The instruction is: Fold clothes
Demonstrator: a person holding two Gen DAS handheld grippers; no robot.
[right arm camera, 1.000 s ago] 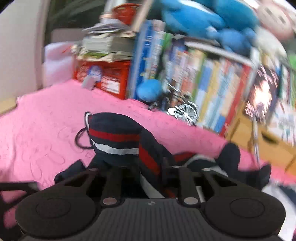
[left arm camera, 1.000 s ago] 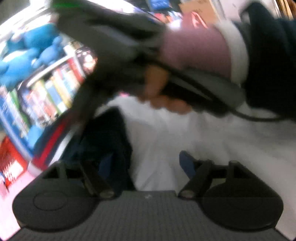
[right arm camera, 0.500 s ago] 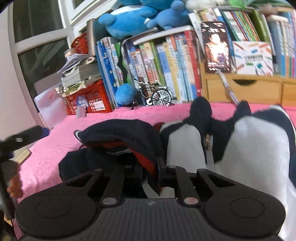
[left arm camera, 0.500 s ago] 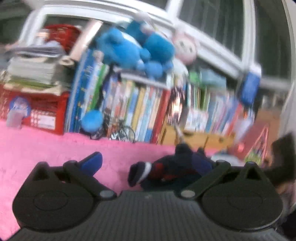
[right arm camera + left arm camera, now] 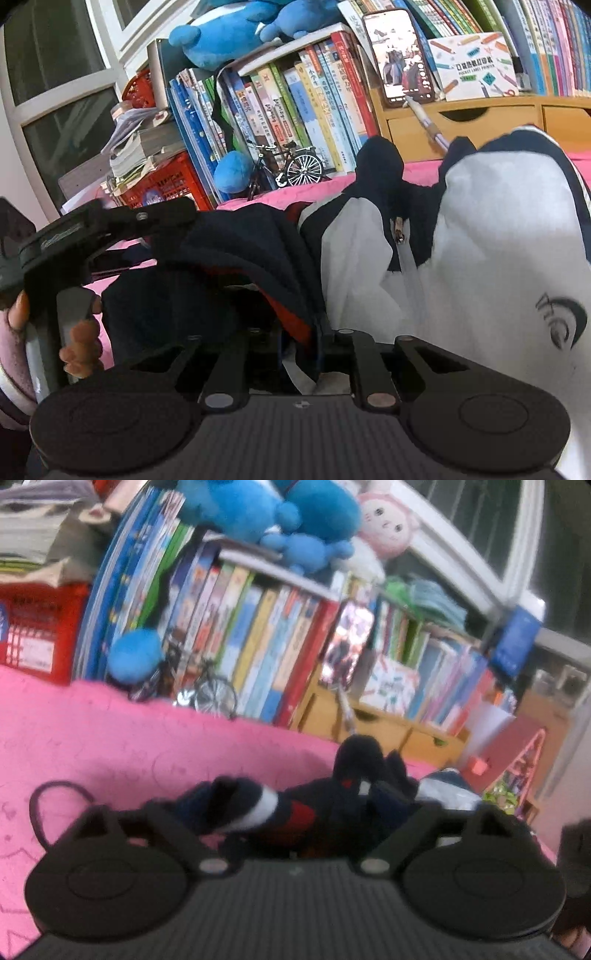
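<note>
Lying bunched before left gripper [image 5: 291, 812], jacket [image 5: 480, 258] pinched in right gripper [image 5: 299, 350].

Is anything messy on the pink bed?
Yes. The navy and white jacket is bunched up in a heap, not flat, with its striped sleeve flopped sideways. A loose black hair tie lies on the pink blanket.

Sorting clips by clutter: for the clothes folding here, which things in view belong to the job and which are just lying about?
Job:
jacket, navy and white, on the pink cover
right claw, shut on the jacket's navy fabric
left claw, open, its jaws just closing around a striped cuff

Lying about:
books
blue plush toys
model bicycle
red basket
phone
</note>
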